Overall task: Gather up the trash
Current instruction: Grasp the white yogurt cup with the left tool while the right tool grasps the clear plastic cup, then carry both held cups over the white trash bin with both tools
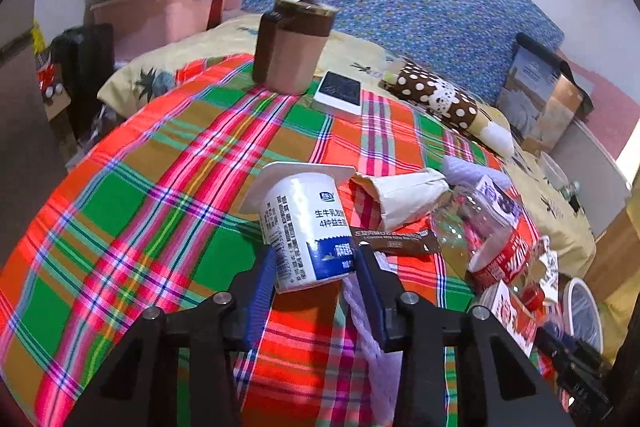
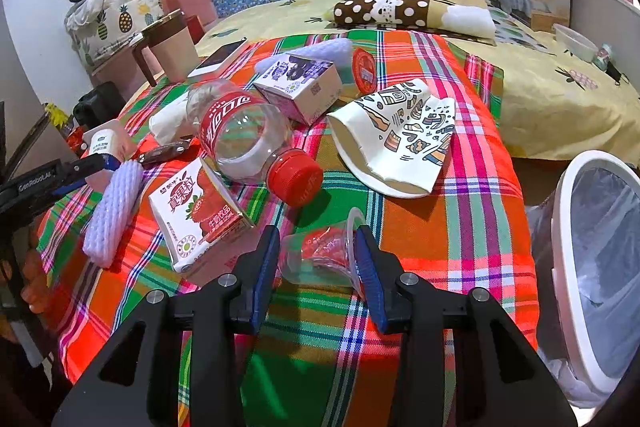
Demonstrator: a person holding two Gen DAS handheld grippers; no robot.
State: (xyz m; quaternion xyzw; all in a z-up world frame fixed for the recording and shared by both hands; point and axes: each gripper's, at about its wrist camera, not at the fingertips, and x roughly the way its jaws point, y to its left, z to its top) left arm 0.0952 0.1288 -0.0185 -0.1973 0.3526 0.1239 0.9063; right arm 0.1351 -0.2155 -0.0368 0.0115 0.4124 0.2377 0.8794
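Note:
My left gripper (image 1: 316, 259) is shut on a white and blue yogurt cup (image 1: 306, 227), held upside down over the plaid cloth (image 1: 168, 195). My right gripper (image 2: 316, 247) is shut on a small clear plastic cup (image 2: 320, 255) with a red wrapper inside. On the cloth lie a clear cola bottle (image 2: 248, 139) with a red cap, a strawberry milk carton (image 2: 196, 215), a purple carton (image 2: 300, 83), a flattened patterned paper cup (image 2: 400, 135), a white foam sleeve (image 2: 112, 211) and a brown snack wrapper (image 1: 394, 241). The left gripper also shows in the right wrist view (image 2: 86, 163).
A white trash bin (image 2: 592, 267) with a plastic liner stands right of the bed. A brown lidded mug (image 1: 290, 47), a phone (image 1: 338, 91) and a polka-dot pillow (image 1: 436, 99) sit at the far side. A pink storage box (image 1: 156, 15) stands to the left.

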